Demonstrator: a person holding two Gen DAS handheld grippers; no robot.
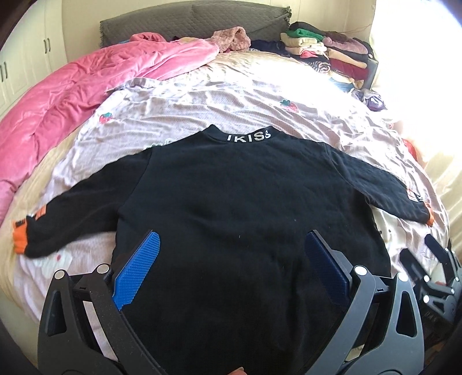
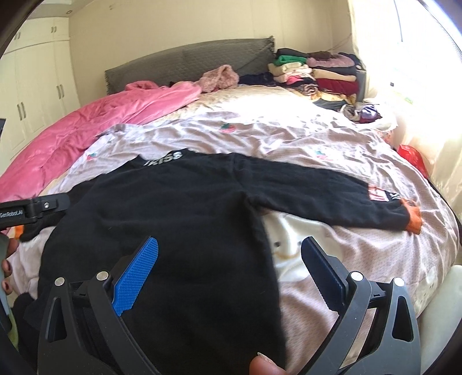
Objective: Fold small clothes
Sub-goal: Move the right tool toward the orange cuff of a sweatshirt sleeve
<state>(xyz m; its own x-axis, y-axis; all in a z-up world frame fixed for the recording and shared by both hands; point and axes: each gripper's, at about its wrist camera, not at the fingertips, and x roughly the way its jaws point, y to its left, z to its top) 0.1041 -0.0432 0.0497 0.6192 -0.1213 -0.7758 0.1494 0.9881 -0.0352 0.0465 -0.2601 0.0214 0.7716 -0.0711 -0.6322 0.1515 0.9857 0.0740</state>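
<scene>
We hold the left gripper [image 1: 231, 245] low over the near end of the bed, its blue-padded fingers [image 1: 138, 268] spread wide and gripping nothing; it points up the bed toward the grey headboard [image 1: 196, 20]; between its jaws we see only the body of the black sweater [image 1: 231, 202], whether the pads touch the cloth we cannot tell. We hold the right gripper [image 2: 231, 248] beside it, just to the right, also level and aimed forward; its jaws stand wide apart and empty too; in the left wrist view its dark frame shows at the right edge [image 1: 433, 265], and in the right wrist view the left tool's body juts in from the left edge.

The sweater lies flat on the pale strawberry-print sheet [image 1: 202, 109], collar away from us with white lettering on it, both sleeves spread out to the sides; each sleeve ends in an orange cuff [image 2: 413, 219]. Under the left gripper the sweater's lower body fills the gap between the fingers; under the right gripper the sweater's right side edge [image 2: 265, 245] runs between the jaws, black cloth below the left finger, sheet below the right one.

A pink quilt [image 1: 72, 109] is bunched along the left of the bed; a stack of folded clothes [image 1: 326, 49] sits at the far right corner by the headboard.
</scene>
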